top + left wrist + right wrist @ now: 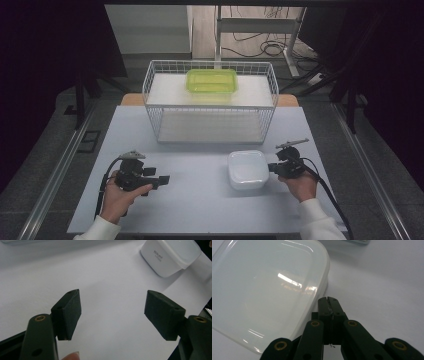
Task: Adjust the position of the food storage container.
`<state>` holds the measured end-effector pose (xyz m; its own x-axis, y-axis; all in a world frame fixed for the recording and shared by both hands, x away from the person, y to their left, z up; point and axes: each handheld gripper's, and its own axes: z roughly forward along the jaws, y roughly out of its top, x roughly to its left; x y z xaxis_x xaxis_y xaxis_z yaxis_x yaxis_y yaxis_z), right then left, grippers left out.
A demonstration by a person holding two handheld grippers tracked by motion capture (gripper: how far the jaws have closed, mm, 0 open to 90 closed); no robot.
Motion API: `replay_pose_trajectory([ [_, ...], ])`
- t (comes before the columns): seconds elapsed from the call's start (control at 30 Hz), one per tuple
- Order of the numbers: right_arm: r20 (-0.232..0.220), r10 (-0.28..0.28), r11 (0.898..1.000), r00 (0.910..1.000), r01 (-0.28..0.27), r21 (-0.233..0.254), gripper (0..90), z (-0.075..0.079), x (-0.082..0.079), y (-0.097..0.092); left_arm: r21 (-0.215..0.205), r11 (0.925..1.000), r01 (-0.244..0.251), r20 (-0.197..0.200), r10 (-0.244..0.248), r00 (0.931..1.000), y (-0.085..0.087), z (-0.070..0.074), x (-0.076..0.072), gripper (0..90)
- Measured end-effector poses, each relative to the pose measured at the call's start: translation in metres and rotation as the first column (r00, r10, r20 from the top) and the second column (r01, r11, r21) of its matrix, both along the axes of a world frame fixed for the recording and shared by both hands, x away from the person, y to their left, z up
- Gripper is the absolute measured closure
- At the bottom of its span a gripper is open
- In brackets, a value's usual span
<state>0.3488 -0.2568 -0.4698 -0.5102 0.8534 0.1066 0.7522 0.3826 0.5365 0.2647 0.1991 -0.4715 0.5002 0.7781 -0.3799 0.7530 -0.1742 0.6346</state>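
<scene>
A white lidded box sits on the white table at the front right; the left gripper view shows it far off and the right gripper view shows its lid close up. My right gripper is shut, its tips right at the box's right side with nothing between the jaws. At the front left my left gripper points right towards the box, well short of it. Its jaws stand wide open over bare table.
A white wire basket stands at the back of the table. A green lidded box rests on the white surface at its far side. Table edges lie close in front of both hands.
</scene>
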Motion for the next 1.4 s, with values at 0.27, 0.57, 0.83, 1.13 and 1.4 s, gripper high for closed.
replay_pose_trajectory([
  [0.27, 0.004, 0.038, 0.999, 0.9993, -0.038, 0.017, 89.3, 0.001, 0.000, 0.022, 0.000, 1.0000, 0.002, -0.002, -0.002, 1.0000, 0.000, 0.000, 0.000, 28.9],
  [0.57, -0.008, 0.110, 0.994, 0.9939, -0.109, 0.028, 89.3, -0.003, -0.006, 0.052, -0.005, 1.0000, 0.000, 0.000, 0.000, 1.0000, 0.001, 0.000, 0.000, 28.9],
  [0.83, -0.016, 0.150, 0.988, 0.9886, -0.149, 0.049, 89.3, -0.006, -0.007, 0.074, -0.006, 1.0000, 0.003, -0.004, -0.003, 1.0000, 0.000, -0.001, 0.001, 28.9],
  [1.13, -0.022, 0.180, 0.982, 0.9833, -0.179, 0.052, 89.3, -0.009, -0.009, 0.091, -0.003, 1.0000, 0.005, -0.004, -0.005, 1.0000, 0.000, -0.001, 0.001, 28.9],
  [1.4, 0.024, 0.165, 0.986, 0.9860, -0.166, 0.029, 89.2, 0.000, -0.011, 0.083, -0.010, 0.9999, -0.004, 0.004, 0.004, 1.0000, 0.001, 0.000, 0.001, 28.9],
])
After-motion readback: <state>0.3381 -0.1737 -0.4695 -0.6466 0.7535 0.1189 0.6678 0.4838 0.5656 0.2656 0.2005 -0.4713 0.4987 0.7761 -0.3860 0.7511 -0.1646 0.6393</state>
